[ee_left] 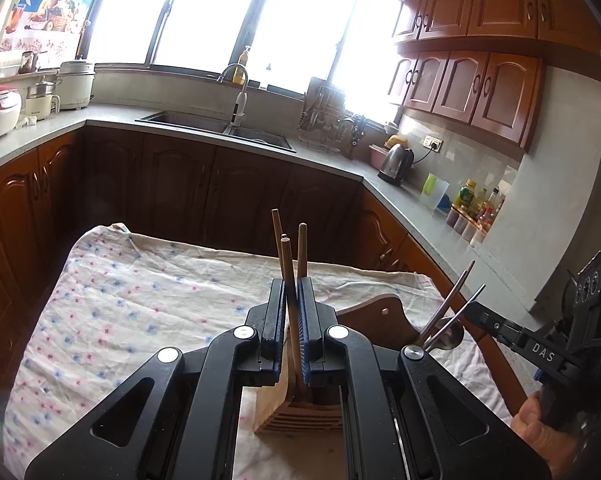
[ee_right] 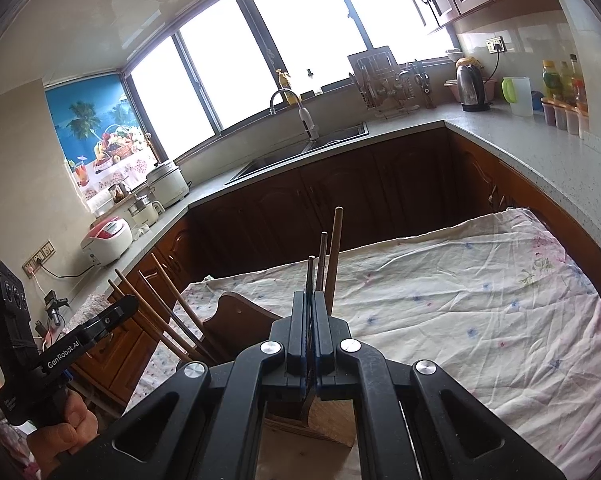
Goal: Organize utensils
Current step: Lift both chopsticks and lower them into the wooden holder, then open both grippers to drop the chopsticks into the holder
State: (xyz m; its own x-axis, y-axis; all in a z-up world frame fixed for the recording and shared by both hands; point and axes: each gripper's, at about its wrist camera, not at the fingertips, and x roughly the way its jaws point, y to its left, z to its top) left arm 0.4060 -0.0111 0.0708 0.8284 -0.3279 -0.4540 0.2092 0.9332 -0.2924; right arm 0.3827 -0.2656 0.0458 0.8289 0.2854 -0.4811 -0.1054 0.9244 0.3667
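On the bench (ee_left: 140,300), a floral cloth (ee_right: 480,300) covers the top; kitchen counters (ee_left: 332,168) surround it. Left tongs (ee_left: 292,300) pinch one of three wooden chopsticks (ee_left: 288,280) standing in a wooden holder (ee_left: 296,416). Right tongs (ee_right: 310,308) pinch two metal utensil handles (ee_right: 320,256).

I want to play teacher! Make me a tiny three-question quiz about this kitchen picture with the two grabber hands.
1. True or false: the left gripper is shut on wooden chopsticks.
2. What does the right gripper pinch: A) metal utensils, B) a cup, C) a sponge?
3. Fill in: below the left gripper stands a slotted wooden ____ on the flowered cloth.

Key: 1 true; 2 A; 3 holder.
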